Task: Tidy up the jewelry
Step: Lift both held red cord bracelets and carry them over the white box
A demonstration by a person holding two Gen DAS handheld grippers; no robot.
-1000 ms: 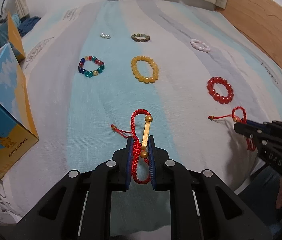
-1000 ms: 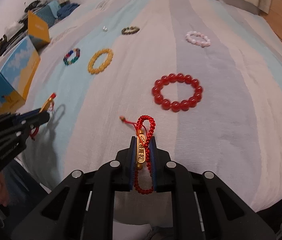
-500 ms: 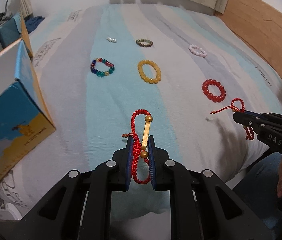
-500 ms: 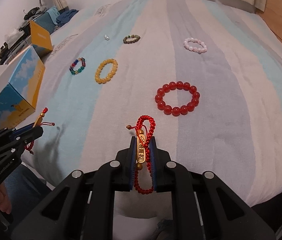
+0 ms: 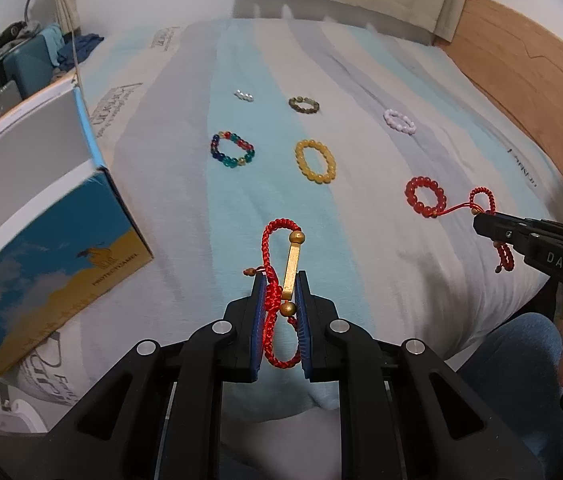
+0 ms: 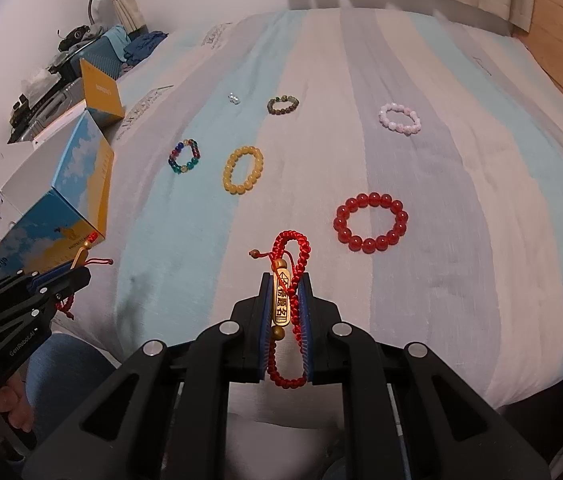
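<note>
Above the near edge of the striped bed, the left wrist view showed the left tool clamped on a red cord bracelet with a plain gold bar, pinched low so its loop stood clear of the sheet. An open blue and yellow box sat close on the left, likely the place meant for the jewelry. At the right edge the right tool carried a second cord bracelet.

In the right wrist view, that right tool was closed on its bracelet across the inscribed gold bar. A red bead bracelet, a yellow one and smaller ones lay spaced on the bed, each separately reachable.
</note>
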